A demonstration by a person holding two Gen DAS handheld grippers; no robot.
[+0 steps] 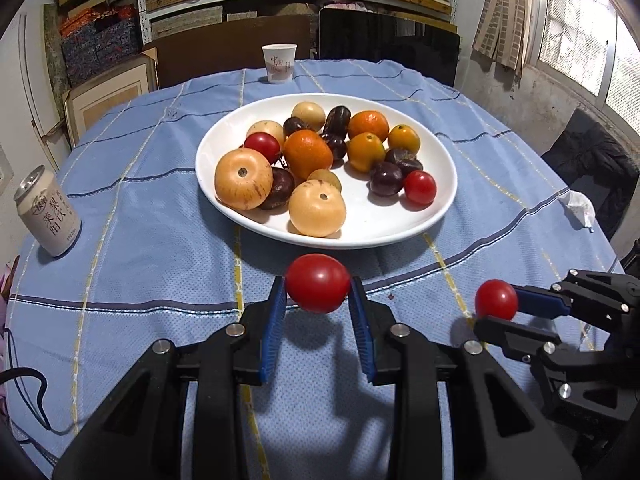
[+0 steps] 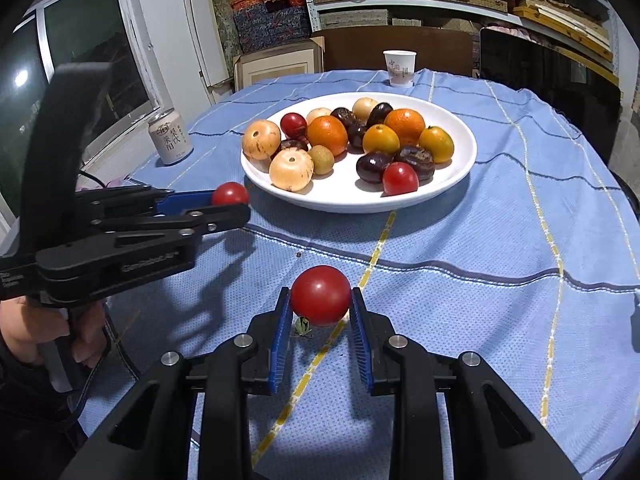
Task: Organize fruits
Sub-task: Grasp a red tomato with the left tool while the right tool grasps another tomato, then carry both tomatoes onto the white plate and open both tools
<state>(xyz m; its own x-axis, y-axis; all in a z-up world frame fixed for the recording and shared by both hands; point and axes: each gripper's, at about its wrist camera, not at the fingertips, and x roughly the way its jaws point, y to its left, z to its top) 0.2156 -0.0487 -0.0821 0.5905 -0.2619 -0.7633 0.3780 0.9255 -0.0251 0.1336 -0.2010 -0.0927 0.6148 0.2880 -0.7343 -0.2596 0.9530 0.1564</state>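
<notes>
Bright, even indoor light, daylight from a window (image 1: 580,40), soft shadows under the plate (image 1: 400,232) and tongs — sharp focus, strong fisheye bending, dark vignetted corners.

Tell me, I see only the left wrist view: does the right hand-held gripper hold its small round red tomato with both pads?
Observer: Yes, the right hand-held gripper is shut on the small round red tomato, one blue pad each side.
Operator: Anything on the blue checked tablecloth beneath it?
Observer: A small green stem piece lies there, near the left pad.
Operator: Who holds the left hand-held gripper?
Observer: A person's hand, at that view's left edge.
</notes>
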